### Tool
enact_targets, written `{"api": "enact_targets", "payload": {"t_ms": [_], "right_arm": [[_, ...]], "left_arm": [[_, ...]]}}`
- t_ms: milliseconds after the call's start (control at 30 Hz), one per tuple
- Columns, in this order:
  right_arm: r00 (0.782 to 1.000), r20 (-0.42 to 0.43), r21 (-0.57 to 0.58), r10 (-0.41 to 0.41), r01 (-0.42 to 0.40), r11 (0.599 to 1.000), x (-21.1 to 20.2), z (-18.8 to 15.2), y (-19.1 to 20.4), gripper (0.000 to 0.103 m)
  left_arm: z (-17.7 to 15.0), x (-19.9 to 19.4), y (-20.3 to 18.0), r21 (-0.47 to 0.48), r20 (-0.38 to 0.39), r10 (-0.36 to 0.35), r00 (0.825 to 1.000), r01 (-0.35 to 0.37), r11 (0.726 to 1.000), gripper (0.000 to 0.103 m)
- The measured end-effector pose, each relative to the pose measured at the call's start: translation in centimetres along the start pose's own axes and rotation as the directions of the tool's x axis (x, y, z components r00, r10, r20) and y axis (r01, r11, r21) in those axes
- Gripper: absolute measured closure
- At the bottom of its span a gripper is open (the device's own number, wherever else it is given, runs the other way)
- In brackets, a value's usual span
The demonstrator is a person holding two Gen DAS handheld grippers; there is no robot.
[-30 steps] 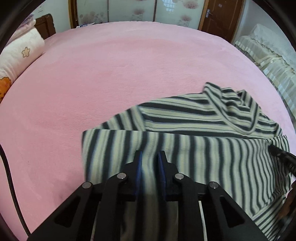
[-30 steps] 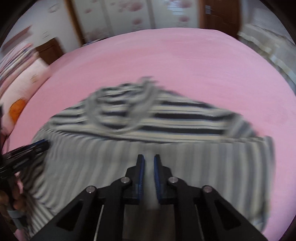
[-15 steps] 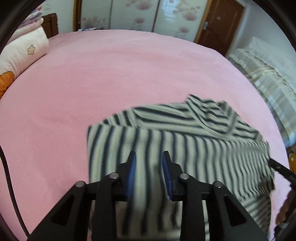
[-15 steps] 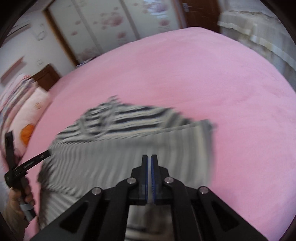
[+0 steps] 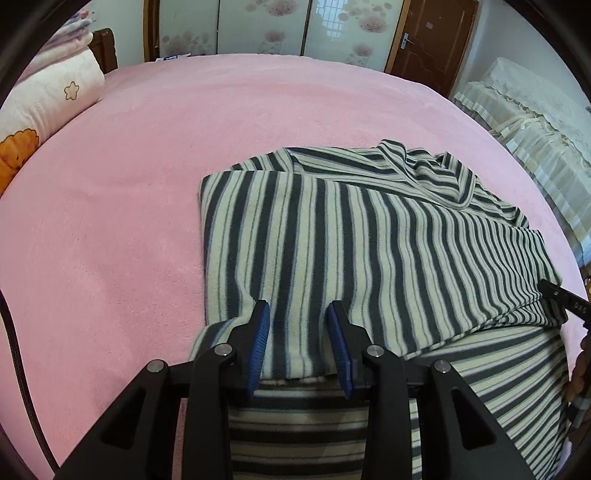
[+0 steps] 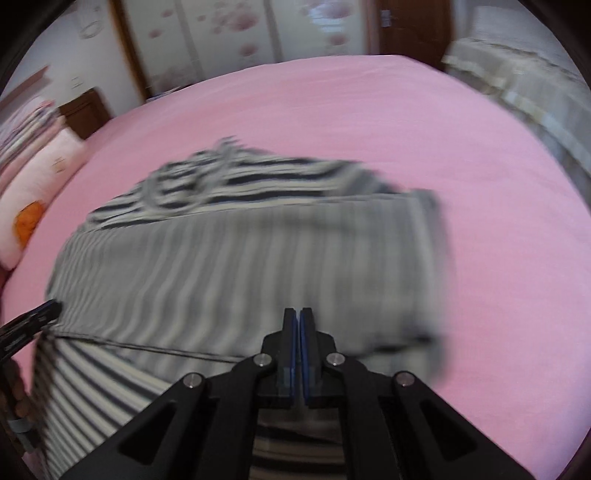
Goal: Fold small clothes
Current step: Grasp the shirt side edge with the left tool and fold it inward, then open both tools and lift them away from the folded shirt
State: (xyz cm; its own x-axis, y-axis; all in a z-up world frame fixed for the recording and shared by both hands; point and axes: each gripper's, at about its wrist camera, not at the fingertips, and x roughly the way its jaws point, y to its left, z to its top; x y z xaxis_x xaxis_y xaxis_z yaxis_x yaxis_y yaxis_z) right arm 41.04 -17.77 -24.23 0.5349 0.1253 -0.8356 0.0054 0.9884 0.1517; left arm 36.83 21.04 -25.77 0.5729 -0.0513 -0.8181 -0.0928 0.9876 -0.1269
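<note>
Left gripper [image 5: 299, 347] (jaws apart) over striped shirt [image 5: 369, 243]

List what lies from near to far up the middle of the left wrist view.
left gripper, jaws apart → striped shirt → bare pink bedspread → floral wardrobe doors

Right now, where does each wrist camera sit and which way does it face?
Left wrist: rides the left gripper, looking forward over the striped shirt on the pink blanket; its own open fingers show, plus the other gripper's tip at the right edge.
Right wrist: rides the right gripper, blurred by motion, facing the same shirt; its shut fingers show, with the left gripper at the left edge.
Shared: shirt, blanket, pillow, flowered wardrobe doors.
</note>
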Motion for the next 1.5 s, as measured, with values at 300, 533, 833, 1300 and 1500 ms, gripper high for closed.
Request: {"api": "enact_targets", "payload": {"t_ms": [300, 533, 833, 1300, 1500], "right_arm": [[1.0, -0.001, 0.049, 0.009, -0.009, 0.999, -1.0, -0.9, -2.7, 0.103], [0.999, 0.007, 0.072, 0.034, -0.035, 0.997, -2.3, -0.3, -1.0, 0.103], [0.994, 0.083, 0.026, 0.064, -0.067, 0.997, -11.1, -0.8, 0.7, 0.1], [0.971, 0.215, -0.048, 0.106, -0.098, 0.994, -25.8, -5.6, 3.7, 0.082], [0.964, 0.235, -0.065, 0.122, -0.11, 0.992, -30.1, -8.5, 4.5, 0.073]], "left_arm": [[-0.2, 0.6, 0.6, 0.013, -0.016, -0.007, 1.0, 0.007, 1.0, 0.071], [0.8, -1.2, -0.5, 0.047, -0.019, 0.018, 1.0, -0.017, 0.999, 0.063], [1.6, -11.1, -2.1, 0.06, 0.113, 0.041, 0.993, -0.049, 0.997, 0.012], [-2.4, -26.6, -5.4, 0.095, 0.237, -0.105, 0.966, 0.084, 0.992, 0.011], [-5.2, -30.9, -6.8, 0.152, 0.251, -0.089, 0.964, 0.051, 0.987, 0.011]]}}
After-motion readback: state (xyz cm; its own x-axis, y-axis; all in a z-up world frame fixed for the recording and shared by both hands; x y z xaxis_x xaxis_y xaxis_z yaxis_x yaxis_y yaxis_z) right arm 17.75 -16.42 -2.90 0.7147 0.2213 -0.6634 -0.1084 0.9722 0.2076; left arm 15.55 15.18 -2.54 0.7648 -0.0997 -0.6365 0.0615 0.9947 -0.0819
